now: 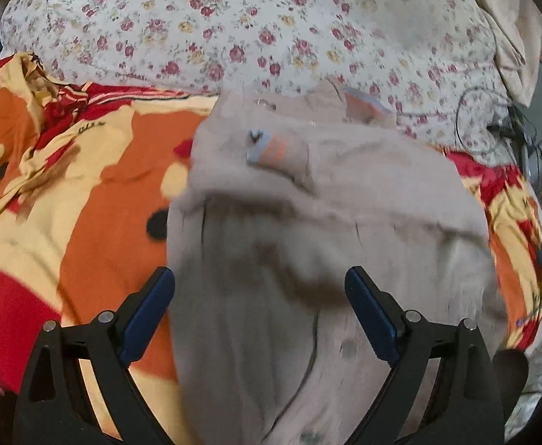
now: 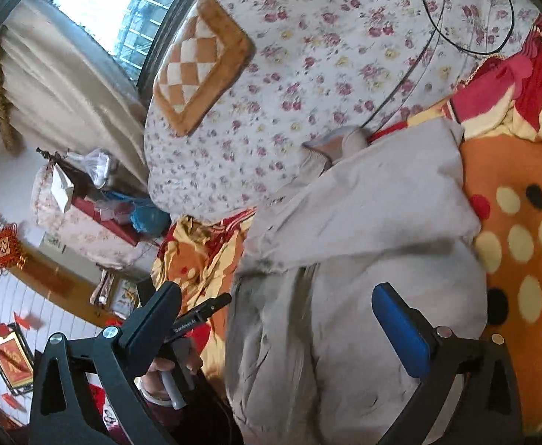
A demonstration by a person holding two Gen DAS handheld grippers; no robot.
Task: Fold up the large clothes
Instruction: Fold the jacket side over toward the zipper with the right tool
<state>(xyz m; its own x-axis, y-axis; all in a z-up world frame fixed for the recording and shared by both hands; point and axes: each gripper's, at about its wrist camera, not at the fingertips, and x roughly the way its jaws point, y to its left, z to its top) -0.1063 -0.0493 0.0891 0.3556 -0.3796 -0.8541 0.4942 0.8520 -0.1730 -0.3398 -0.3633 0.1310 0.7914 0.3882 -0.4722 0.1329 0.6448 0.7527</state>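
A large beige garment (image 1: 326, 230) lies on the bed, its upper part folded over the lower part, with an orange and blue lining (image 1: 267, 148) showing near the top. My left gripper (image 1: 259, 296) hangs open above the garment's lower half, with nothing between its blue pads. In the right wrist view the same garment (image 2: 363, 259) fills the middle. My right gripper (image 2: 278, 315) stands wide open over it, and its pads touch no cloth. A hand (image 2: 170, 371) holds the left tool's handle at the garment's left edge.
Under the garment lies an orange, red and yellow blanket (image 1: 96, 204), and beyond it a floral quilt (image 1: 233, 18). A checkered cushion (image 2: 200, 63) rests on the quilt. Black cables (image 1: 493, 126) trail at the bed's right. A curtain (image 2: 66, 74) and cluttered furniture stand beside the bed.
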